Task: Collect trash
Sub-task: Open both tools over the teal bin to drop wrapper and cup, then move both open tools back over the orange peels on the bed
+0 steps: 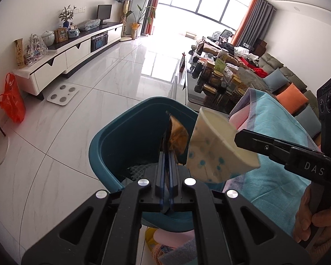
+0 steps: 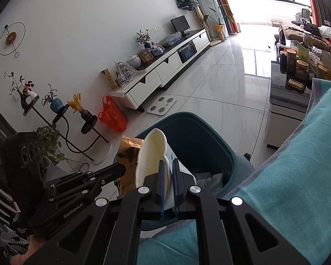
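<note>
Wrapper [image 1: 176, 137] and cup [image 1: 211, 152] side by side above bin [image 1: 112, 145].

bin [image 1: 112, 145]: teal | cup [image 1: 211, 154]: white, blue dots | wrapper [image 2: 128, 152]: gold-brown | cloth [image 2: 293, 176]: turquoise

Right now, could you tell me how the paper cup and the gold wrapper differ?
The paper cup is white with blue dots and squashed; the gold wrapper is shiny, crinkled foil. The cup sits in the right tool, the wrapper in the left tool. Both hang above the teal bin.
</note>
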`<state>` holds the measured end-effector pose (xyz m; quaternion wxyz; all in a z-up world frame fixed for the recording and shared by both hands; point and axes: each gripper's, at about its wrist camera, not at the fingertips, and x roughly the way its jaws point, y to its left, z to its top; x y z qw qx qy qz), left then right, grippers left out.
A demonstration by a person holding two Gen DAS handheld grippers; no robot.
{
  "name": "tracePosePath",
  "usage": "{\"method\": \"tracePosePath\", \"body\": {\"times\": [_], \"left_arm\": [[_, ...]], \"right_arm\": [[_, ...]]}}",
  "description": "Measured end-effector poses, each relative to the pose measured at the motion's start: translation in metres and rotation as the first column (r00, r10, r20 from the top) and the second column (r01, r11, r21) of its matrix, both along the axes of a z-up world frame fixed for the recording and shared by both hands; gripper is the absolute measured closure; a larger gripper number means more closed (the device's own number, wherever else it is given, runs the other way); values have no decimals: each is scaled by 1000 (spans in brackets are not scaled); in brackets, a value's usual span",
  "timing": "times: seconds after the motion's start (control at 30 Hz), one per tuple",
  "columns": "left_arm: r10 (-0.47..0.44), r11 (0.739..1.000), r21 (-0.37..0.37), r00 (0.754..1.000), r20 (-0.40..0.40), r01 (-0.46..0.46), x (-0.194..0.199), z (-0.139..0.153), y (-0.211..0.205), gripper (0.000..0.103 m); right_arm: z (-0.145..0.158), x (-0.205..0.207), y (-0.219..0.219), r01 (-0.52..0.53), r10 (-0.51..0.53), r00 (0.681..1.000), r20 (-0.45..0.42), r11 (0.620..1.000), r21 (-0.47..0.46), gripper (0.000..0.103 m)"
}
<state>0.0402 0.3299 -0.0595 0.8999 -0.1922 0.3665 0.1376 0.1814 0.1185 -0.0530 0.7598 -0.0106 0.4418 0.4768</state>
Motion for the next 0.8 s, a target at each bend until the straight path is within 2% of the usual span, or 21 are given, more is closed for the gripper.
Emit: {"method": "tracePosePath", "body": {"times": [0.07,0.23,0.3,0.47,0.7,0.8], "left_arm": [[8,1000,-2,1000,-2,-8,1,-3,2,93],[19,1000,0,1000,9,-19,-3,-4,2,80],[17,1000,7,1000,25,-17,-6,-2,1,72],[-1,999,38,998,60,-2,-14,10,-10,61],[-74,996,69,987,141,65,-27,31,-42,47],[-134,989,93,975,176,119,-31,41,-64,42]], "right_arm": [[-2,-1,2,-3,3,1000,-10,1000,-3,84],[-1,4,-8,9,-9,1000,-5,1000,-3,83],[1,5,-15,18,-18,1000,-5,1000,3,82],[12,0,-39,40,-41,999,22,999,25,78],[34,-19,-85,64,-70,992,108,996,59,74],[44,-28,-110,83,-93,985,142,994,77,73]]}}
